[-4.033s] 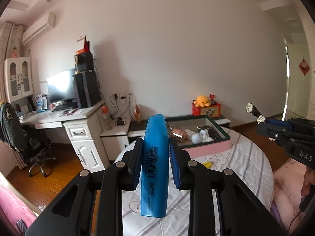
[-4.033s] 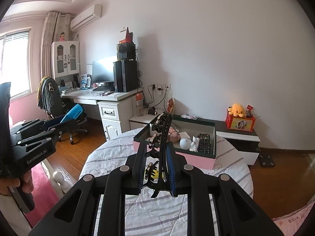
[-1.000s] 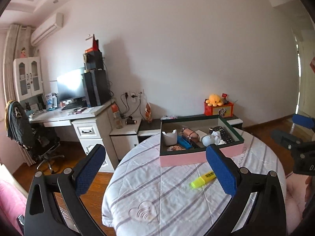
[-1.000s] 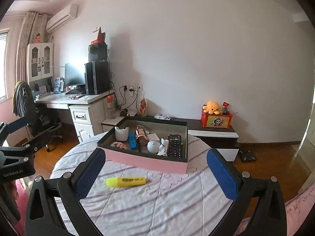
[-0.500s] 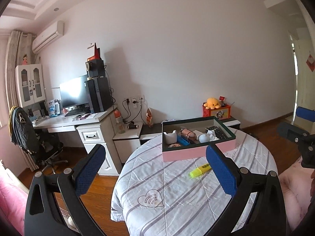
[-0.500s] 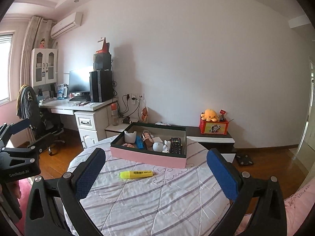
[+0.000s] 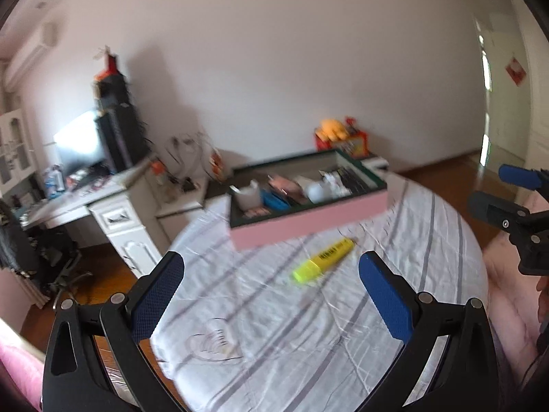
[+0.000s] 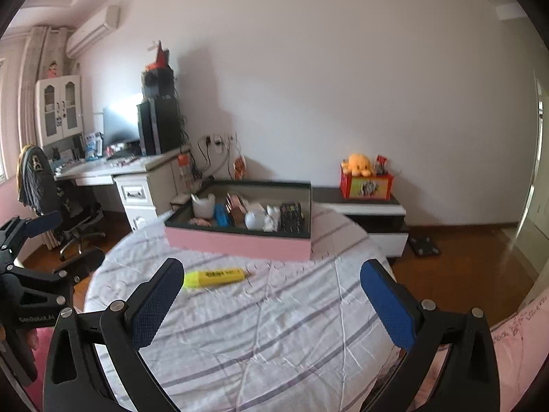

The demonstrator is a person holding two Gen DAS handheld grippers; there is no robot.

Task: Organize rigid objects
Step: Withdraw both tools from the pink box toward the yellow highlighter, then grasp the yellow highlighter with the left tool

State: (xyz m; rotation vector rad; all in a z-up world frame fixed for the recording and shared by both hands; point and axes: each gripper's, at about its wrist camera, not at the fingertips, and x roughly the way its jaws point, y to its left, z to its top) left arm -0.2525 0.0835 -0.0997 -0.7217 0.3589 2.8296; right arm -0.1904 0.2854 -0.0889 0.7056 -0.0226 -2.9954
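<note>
Item outstanding: your left gripper (image 7: 271, 292) and right gripper (image 8: 271, 295), both emptied since seconds ago and now spread wide, leave one yellow plastic highlighter (image 8: 214, 277) on the striped cloth just before the pink-walled tray (image 8: 240, 243).

The left tool (image 7: 271, 292) is spread wide, its two blue-padded fingers (image 7: 158, 295) far apart with nothing between them. The right tool (image 8: 271, 295) is likewise splayed wide and empty, its blue pads (image 8: 386, 305) facing each other across a broad gap. Each tool shows at the edge of the other's view, level with it and well apart, the left one gripped by a hand (image 8: 32, 338).
</note>
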